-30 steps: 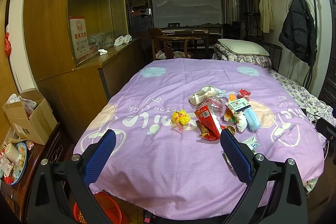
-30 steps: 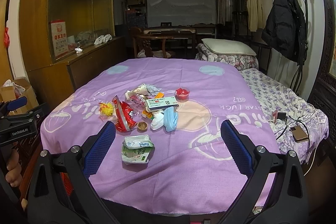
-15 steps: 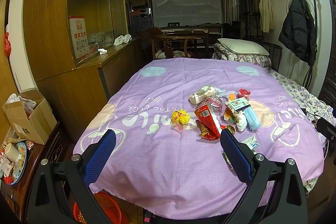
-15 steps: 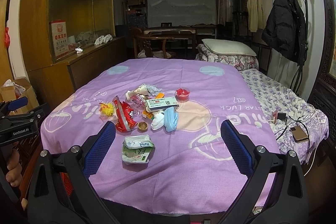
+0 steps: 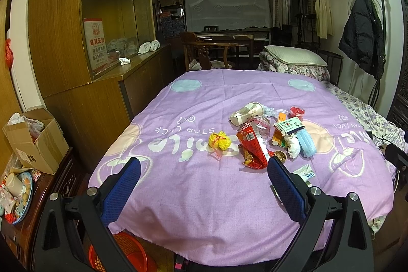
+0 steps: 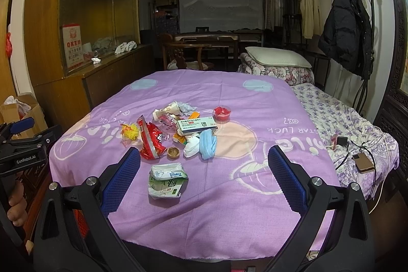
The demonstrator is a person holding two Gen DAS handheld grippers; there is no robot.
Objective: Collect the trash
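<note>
A heap of trash lies mid-table on the purple cloth (image 5: 193, 198): a red snack bag (image 5: 252, 147), a yellow wrapper (image 5: 219, 140), a paper cup (image 5: 246, 114), a white medicine box (image 6: 196, 124), a blue face mask (image 6: 207, 144) and a red jelly cup (image 6: 222, 113). A crumpled green-and-white packet (image 6: 165, 180) lies nearest the front edge. My left gripper (image 5: 204, 189) hangs open over the cloth's front left, short of the heap. My right gripper (image 6: 204, 181) is open too, above the front edge, with the packet between its fingers' lines but farther off.
A red basket (image 5: 122, 253) stands on the floor below the table's front left. Wooden cabinets (image 5: 84, 103) line the left side, with a cardboard box (image 5: 33, 142) on a low stand. A bed (image 6: 339, 119) with a phone (image 6: 363, 162) and cables flanks the right.
</note>
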